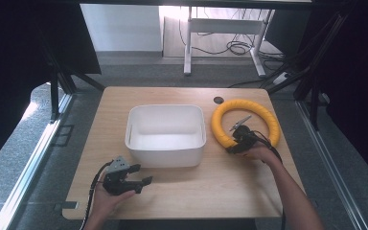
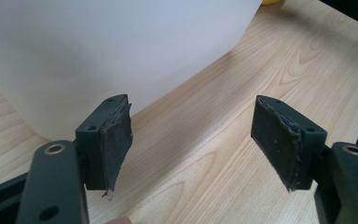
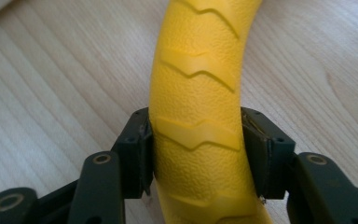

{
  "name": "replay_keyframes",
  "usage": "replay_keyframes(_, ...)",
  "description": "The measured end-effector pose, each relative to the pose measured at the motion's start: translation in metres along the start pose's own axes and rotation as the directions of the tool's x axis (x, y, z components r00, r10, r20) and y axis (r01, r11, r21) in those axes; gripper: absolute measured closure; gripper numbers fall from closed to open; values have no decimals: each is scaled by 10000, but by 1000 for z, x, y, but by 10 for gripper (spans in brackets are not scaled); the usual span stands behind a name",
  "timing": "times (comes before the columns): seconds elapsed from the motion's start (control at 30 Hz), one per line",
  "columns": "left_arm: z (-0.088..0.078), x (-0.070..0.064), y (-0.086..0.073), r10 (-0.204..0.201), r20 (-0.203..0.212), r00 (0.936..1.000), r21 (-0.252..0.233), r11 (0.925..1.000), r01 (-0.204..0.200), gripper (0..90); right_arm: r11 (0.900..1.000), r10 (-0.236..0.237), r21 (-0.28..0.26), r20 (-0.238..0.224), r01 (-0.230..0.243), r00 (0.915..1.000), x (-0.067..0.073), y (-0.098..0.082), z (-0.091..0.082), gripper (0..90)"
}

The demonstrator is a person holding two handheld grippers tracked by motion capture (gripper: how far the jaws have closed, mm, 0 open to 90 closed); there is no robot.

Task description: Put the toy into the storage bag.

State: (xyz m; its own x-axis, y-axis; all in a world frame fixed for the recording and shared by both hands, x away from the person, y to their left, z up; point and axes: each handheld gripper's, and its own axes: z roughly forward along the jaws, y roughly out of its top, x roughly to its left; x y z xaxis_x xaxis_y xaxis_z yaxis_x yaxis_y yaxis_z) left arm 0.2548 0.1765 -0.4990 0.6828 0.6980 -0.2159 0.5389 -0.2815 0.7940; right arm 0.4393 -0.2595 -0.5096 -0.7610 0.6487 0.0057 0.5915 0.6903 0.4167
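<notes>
Bench point(image 1: 182, 191): light wood, carrying all items. White plastic tub point(image 1: 165, 134): stands just ahead of the left gripper point(image 1: 141, 175), looks empty, its pale wall close before the jaws in the left gripper view.

Yellow ring point(image 1: 245, 123): lies flat on the bench, its near-left arc seated between the jaws of the right gripper point(image 3: 196, 154). The pebbled skin with raised chevron ridges suggests foam or soft rubber; judged light, slightly yielding, non-slip, not fragile. The tube cross-section is the sensible hold.

Right gripper: clamped across the tube, both pads touching its sides, forearm reaching forward, low over the bench. Left gripper: jaws wide apart, holding nothing, hand low near the bench edge.
</notes>
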Motion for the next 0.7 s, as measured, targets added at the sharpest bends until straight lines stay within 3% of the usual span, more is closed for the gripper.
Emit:
replay_keyframes(0.07,0,0,0,16,-12,10000,1,10000,-16,289,9996,-108,247,-67,110,9999,-1,3,0,500)
replay_keyframes(0.13,-1,0,-1,-6,-51,10000,-6,10000,6,290,10000,-31,67,-204,32,9998,0,4,-3,504)
replay_keyframes(0.17,-1,1,-1,-20,-73,10000,-1,10000,20,289,9987,79,-492,-434,-100,9990,0,4,-14,508)
replay_keyframes(0.2,-1,2,-2,-53,-99,9999,8,10000,54,289,9987,79,-492,-434,-100,9990,0,4,-14,508)
replay_keyframes(0.27,-1,3,-3,-103,-163,9998,30,9999,103,290,9903,265,-1341,-778,-368,9966,1,4,-30,513)
replay_keyframes(0.43,-4,3,-4,-204,-165,9997,-39,9998,203,289,9474,597,-2986,-1892,-1153,9801,-3,2,-73,517)
replay_keyframes(0.47,-4,3,-4,-222,-142,9997,-84,9997,220,289,9248,630,-3514,-2374,-1462,9694,-4,-1,-87,518)
replay_keyframes(0.5,-4,3,-4,-222,-142,9997,-84,9997,220,289,9248,630,-3514,-2374,-1462,9694,-4,-1,-87,518)
replay_keyframes(0.7,-5,2,-4,-184,-161,9997,-85,9998,182,289,8610,428,-4694,-3170,-1959,9475,-2,-7,-118,521)
